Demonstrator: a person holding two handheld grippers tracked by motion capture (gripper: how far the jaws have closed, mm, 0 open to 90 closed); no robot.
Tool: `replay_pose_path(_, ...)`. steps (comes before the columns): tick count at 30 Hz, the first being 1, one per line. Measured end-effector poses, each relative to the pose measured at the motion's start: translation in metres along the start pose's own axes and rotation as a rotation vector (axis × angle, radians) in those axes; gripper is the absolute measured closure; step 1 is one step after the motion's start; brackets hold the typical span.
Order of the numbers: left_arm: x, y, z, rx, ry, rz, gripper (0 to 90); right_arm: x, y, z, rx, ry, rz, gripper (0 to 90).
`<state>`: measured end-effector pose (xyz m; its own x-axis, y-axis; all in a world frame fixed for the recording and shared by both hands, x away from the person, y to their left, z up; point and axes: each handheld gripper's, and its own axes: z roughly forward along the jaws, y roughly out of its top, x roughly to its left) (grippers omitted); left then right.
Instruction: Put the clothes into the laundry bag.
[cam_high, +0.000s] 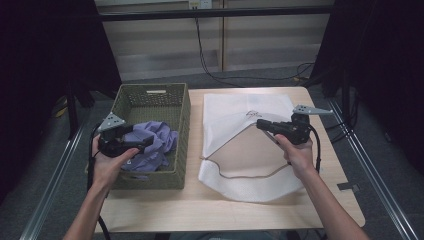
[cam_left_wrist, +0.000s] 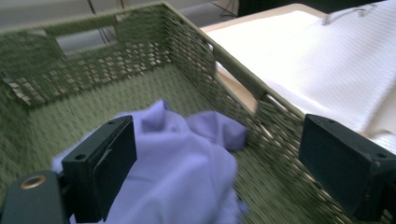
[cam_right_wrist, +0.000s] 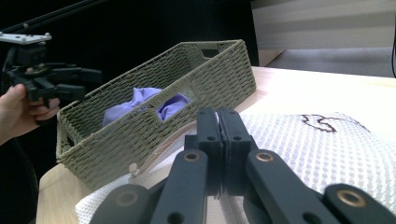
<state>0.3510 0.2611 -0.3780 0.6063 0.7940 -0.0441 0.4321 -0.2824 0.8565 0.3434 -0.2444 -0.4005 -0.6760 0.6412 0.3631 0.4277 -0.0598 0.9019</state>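
High view first: the wooden table is seen bearing a green woven basket on the left and a white mesh laundry bag on the right. The bag's mouth is held lifted by the right gripper, whose jaws are clamped flat together on the bag's upper edge. A crumpled lilac garment is seen lying in the near half of the basket. The left gripper is held over it, jaws spread wide with nothing between them; the garment lies just ahead of and below them, so the left hand is judged far nearer. The bag's opening lies to the right, across the basket wall.
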Motion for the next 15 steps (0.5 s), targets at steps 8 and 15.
replay_pose_path(8,0.019,0.004,0.034,0.097,-0.002,-0.035,11.4,-0.001,-0.001,0.001,0.003,0.005,0.002,88.4)
replay_pose_path(15,0.026,0.002,0.059,0.245,-0.031,-0.01,10.2,-0.003,-0.002,0.001,0.012,0.018,0.01,88.3)
